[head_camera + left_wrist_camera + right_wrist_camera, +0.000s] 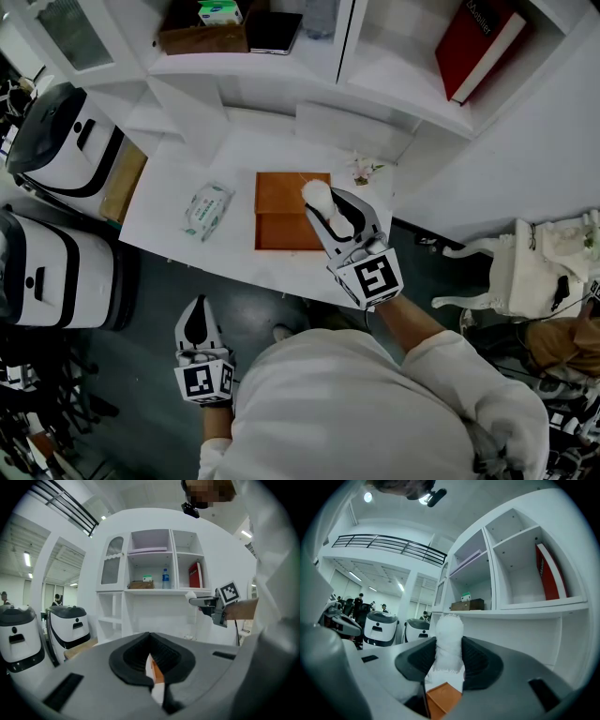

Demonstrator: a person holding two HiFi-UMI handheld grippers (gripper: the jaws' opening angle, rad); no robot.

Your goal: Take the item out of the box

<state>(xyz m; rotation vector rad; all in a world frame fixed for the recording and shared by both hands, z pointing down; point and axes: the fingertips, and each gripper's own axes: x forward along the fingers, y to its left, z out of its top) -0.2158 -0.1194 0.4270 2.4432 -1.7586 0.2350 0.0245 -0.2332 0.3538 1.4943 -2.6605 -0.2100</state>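
White roll gripped over the orange-brown box

Your white roll is a soft, cloth-like cylinder with a frayed lower edge. The jaws of your right gripper clamp it at its sides, just above the middle of the head view. In the right gripper view it rises at centre frame, past the pads. The orange-brown box lies flat at the centre of the head view, rectangular, with a crease across its middle. You cannot tell whether the roll touches it.
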